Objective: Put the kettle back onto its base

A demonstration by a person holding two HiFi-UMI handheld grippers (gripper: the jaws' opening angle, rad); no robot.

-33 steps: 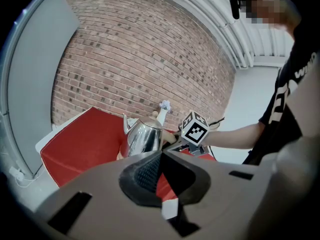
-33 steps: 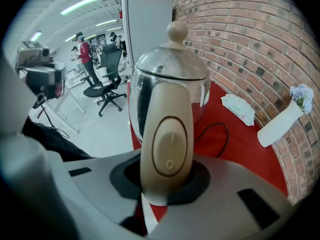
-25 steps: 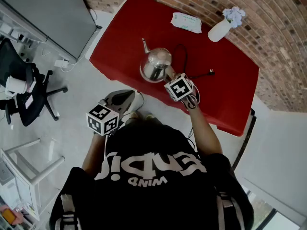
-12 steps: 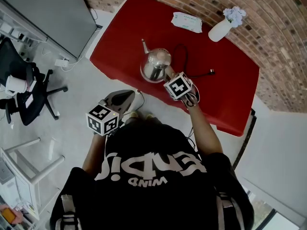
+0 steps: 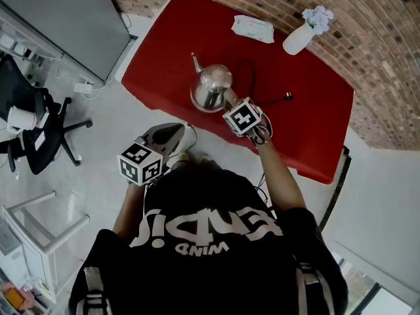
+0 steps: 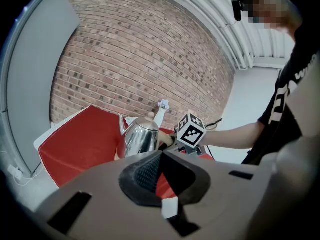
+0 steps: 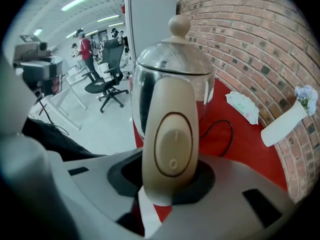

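Observation:
The shiny steel kettle (image 5: pixel 211 88) stands upright on the red table (image 5: pixel 164 51), with a beige rim (image 6: pixel 118 155) showing under it. Its black cord (image 5: pixel 252 77) runs to a plug (image 5: pixel 287 98). My right gripper (image 5: pixel 232 102) reaches down to the kettle's near side. The beige handle with its switch (image 7: pixel 172 144) sits between the jaws of the right gripper (image 7: pixel 169 186). They have just been opening, and dark gaps show on both sides of the handle. My left gripper (image 5: pixel 174 129) hangs off the table's near edge, its pads (image 6: pixel 146 173) together on nothing.
A white vase with flowers (image 5: pixel 303 35) and a packet of wipes (image 5: pixel 253 28) lie at the table's far side by the brick wall (image 5: pixel 380 58). An office chair (image 5: pixel 33 120) and a grey panel (image 5: pixel 62 18) stand to the left.
Nothing in the scene has visibly moved; only the head view has shifted slightly.

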